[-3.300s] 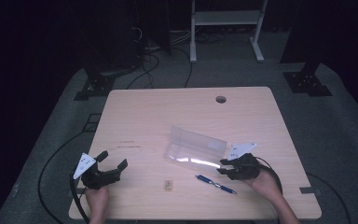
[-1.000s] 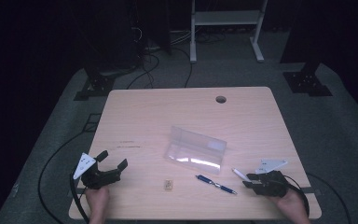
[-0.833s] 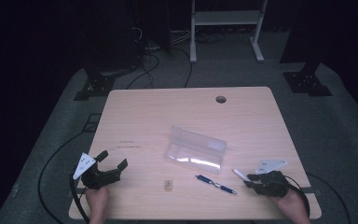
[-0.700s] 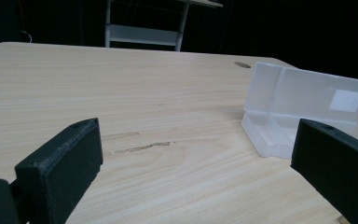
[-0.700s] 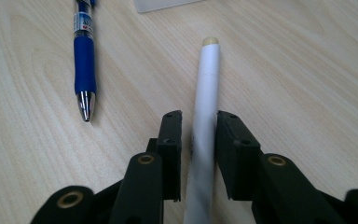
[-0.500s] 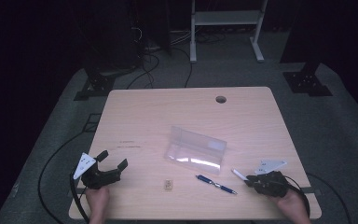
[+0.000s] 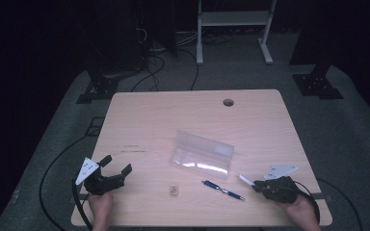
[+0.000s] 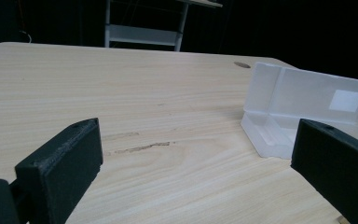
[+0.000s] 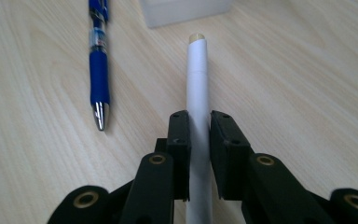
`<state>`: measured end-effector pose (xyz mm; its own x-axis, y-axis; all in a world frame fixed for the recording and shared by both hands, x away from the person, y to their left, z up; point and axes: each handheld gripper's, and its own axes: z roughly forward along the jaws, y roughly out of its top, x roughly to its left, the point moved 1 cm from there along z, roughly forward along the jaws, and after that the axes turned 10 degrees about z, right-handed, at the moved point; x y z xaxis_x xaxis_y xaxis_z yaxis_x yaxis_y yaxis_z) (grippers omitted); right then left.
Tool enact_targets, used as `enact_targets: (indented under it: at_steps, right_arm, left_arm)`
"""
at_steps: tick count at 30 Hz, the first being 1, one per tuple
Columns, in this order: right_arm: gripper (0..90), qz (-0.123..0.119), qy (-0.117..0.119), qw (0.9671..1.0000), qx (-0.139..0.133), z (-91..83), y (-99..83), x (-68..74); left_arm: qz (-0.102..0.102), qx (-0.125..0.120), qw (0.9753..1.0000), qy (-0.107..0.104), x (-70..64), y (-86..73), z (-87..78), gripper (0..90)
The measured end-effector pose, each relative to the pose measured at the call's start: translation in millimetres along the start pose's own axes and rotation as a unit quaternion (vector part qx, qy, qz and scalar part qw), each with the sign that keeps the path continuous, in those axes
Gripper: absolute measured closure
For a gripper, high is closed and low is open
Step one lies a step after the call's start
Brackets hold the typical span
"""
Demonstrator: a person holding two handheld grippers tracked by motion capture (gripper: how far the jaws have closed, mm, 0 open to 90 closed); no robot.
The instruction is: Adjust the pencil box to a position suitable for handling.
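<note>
The right gripper clamps a slim white paper-wrapped stick, which juts out ahead between its jaws. The left gripper is spread wide, gripping nothing, well apart from the stick.

Count on the worktop: 1 clear plastic case, open. 1 blue pen. 1 white stick, clamped between the right gripper's fingers. 1 small tan block. 2 grippers total, left gripper with fingers spread. 1 cable hole in the worktop. 1 white rack behind.
</note>
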<state>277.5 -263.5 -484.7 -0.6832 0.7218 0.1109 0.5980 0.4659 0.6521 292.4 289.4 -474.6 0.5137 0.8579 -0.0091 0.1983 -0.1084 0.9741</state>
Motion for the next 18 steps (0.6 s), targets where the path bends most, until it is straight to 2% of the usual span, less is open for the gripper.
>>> enact_targets:
  at_steps: [7, 18]
  right_arm:
    - [77.7, -0.009, 0.005, 0.9999, -0.014, -4.3, 7.3, 6.9]
    - [77.7, -0.012, 0.017, 0.9996, -0.021, -4.8, 15.8, 8.2]
  left_arm:
    - [0.002, 0.0, 1.0, 0.001, -0.5, -0.1, 0.3, 1.1]
    - [0.004, 0.004, 1.0, 0.0, -0.7, -0.7, 1.4, 1.1]
